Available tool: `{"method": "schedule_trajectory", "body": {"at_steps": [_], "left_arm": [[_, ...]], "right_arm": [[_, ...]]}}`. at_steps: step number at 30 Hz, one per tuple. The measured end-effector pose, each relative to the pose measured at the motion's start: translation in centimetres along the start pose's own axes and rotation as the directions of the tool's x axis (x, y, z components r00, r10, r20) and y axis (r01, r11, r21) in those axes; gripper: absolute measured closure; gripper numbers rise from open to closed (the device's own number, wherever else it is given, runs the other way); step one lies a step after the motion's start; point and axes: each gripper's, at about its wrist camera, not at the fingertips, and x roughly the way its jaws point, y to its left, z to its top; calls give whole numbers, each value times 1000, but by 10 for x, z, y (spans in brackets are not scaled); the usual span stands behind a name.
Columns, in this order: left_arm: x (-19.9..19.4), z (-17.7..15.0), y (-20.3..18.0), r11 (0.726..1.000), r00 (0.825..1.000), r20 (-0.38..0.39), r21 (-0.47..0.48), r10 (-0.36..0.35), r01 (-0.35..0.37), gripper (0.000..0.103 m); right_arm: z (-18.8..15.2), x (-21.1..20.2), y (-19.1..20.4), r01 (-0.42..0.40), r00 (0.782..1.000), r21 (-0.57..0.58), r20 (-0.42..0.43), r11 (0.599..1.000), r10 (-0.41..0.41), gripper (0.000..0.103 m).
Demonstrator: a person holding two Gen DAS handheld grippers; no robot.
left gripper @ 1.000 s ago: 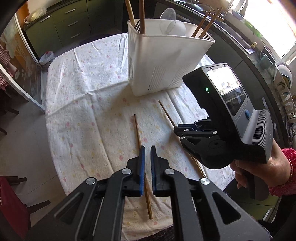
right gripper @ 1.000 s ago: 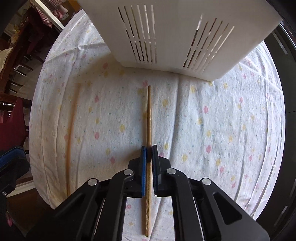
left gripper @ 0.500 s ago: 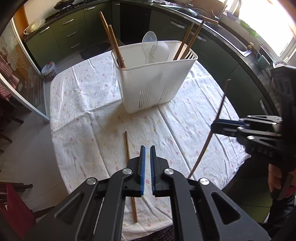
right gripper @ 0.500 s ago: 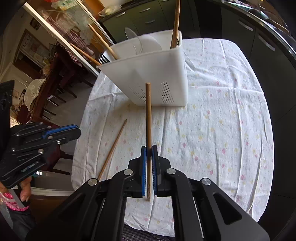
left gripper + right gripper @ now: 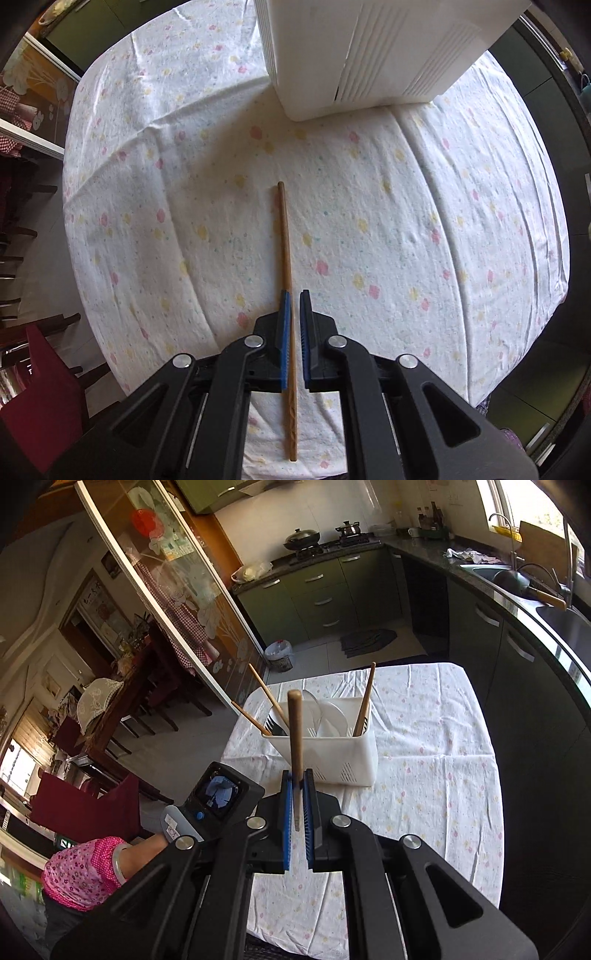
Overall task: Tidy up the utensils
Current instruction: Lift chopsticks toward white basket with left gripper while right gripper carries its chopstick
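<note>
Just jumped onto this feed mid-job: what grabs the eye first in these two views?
The right gripper holds a wooden chopstick upright in the air, in front of the white utensil caddy already bristling with chopsticks and spoons. Below the left gripper, another chopstick lies flat on the flowered tablecloth, running between the nearly closed fingers, near the caddy's base.

One brown wooden chopstick (image 5: 286, 266) lies flat on the flowered tablecloth (image 5: 406, 221), pointing at the white slotted utensil caddy (image 5: 332, 753) standing mid-table. A second chopstick (image 5: 295, 731) stands raised, off the cloth. More chopsticks and spoons lean inside the caddy.
</note>
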Motion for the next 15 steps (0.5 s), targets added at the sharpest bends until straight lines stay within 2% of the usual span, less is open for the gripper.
{"method": "schedule_trajectory", "body": {"at_steps": [7,15], "left_arm": [[11,2,2,999,999,-23,18,42,-41,96],[7,4,1,1000,1000,-4,8,19,-19,98]], "right_arm": [[-1,-2,2,1,1000,-9,-11,1000,-1,96],[-3,0,0,-1,1000,-8,-3,1000,1,96]]}}
